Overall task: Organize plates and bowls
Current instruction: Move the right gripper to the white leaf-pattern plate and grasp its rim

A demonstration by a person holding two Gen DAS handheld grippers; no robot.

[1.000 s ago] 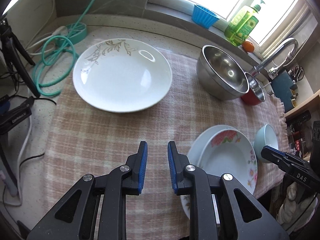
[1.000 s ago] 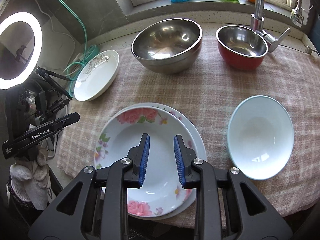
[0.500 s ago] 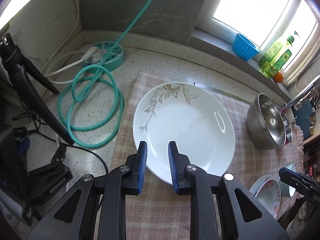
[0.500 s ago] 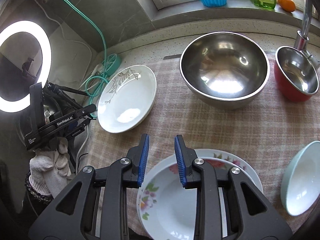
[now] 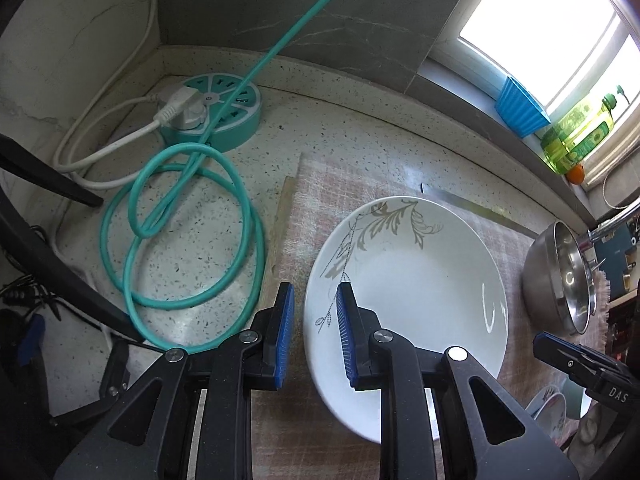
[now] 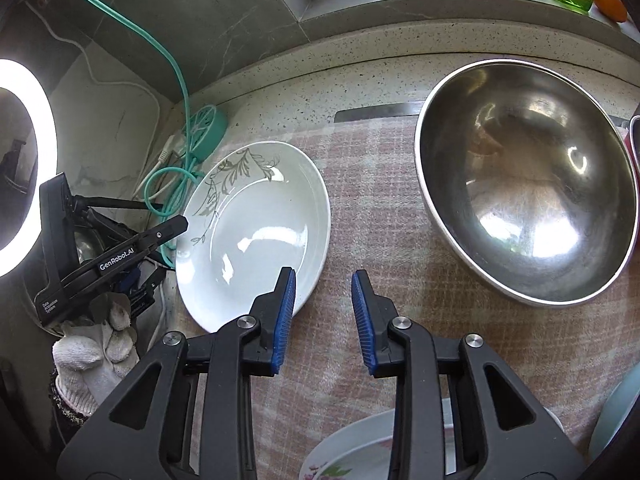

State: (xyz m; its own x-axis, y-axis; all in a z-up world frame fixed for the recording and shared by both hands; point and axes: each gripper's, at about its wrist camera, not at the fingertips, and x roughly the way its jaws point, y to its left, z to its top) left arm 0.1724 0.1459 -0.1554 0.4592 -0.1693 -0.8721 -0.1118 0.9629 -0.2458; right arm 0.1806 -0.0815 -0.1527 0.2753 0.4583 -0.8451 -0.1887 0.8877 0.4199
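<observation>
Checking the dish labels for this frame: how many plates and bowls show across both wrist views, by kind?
Ceramic plates: 3: white leaf-pattern plate, pink floral plate lying on a plain white plate.
Steel bowls: 2: large stainless bowl, red-sided steel bowl.
Ceramic bowls: 1: pale teal bowl.
Total: 6.

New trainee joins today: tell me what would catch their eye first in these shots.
The white leaf-patterned plate lies on the checked cloth, its near-left rim between the open left gripper's fingers. The big steel bowl gleams beside it, and a coiled teal cable sprawls over the counter to its left.
</observation>
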